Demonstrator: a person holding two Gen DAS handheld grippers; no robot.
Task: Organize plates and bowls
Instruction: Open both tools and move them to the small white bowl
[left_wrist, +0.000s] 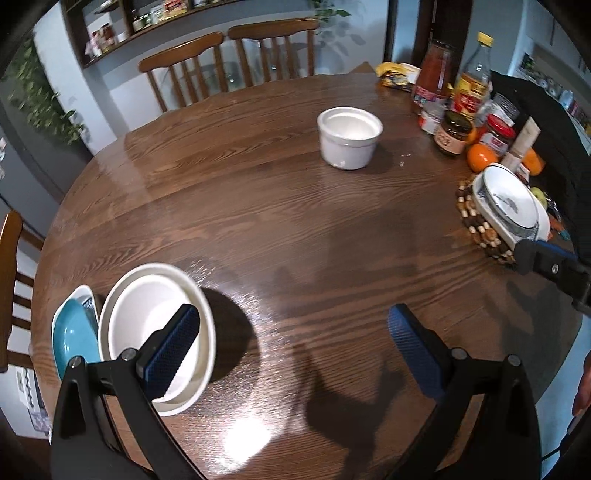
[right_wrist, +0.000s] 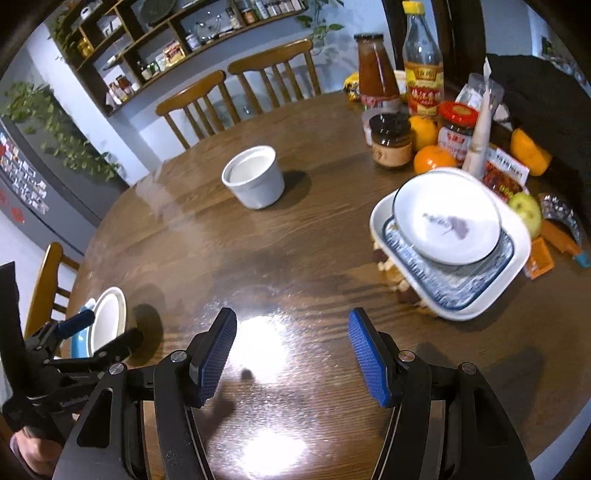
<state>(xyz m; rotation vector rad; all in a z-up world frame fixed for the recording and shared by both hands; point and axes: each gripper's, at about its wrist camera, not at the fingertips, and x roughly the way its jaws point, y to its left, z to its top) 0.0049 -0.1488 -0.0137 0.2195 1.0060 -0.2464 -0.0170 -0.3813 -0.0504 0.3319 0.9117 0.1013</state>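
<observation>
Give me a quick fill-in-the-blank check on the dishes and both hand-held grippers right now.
1. The tall white ceramic cup stands alone in the ____ of the round wooden table.
2. The round white plate with a dark motif rests on a ____ blue-patterned dish.
3. The right hand-held gripper is ____ and holds nothing.

Missing words: middle; square; open
</observation>
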